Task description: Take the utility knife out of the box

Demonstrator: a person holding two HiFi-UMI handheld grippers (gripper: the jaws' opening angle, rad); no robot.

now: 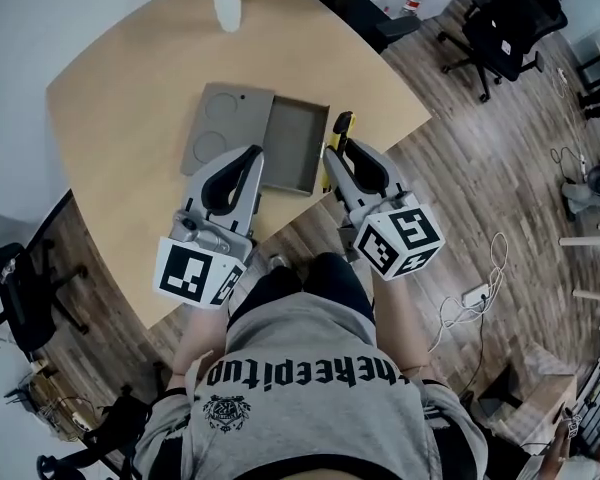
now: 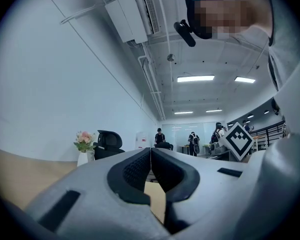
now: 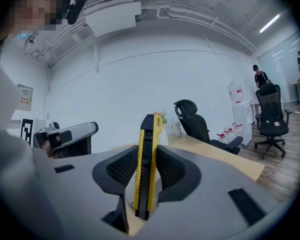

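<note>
Yellow utility knife (image 3: 148,134): gripped upright, its tip above the tongs.
Right tongs (image 3: 148,156): clamped on the knife, parted only by its width.
Left tongs (image 2: 150,154): tips pressed together, nothing held.

On the counter (image 1: 130,98) I have the box (image 1: 292,143) open mid-way, its lid (image 1: 220,123) just left of it, a vase (image 1: 227,3) at the far edge. My left hand-held gripper (image 1: 248,160) hangs over the box's near edge. My right hand-held gripper (image 1: 332,158) is beside its right wall, with the utility knife (image 1: 340,124) between its jaws.
</note>
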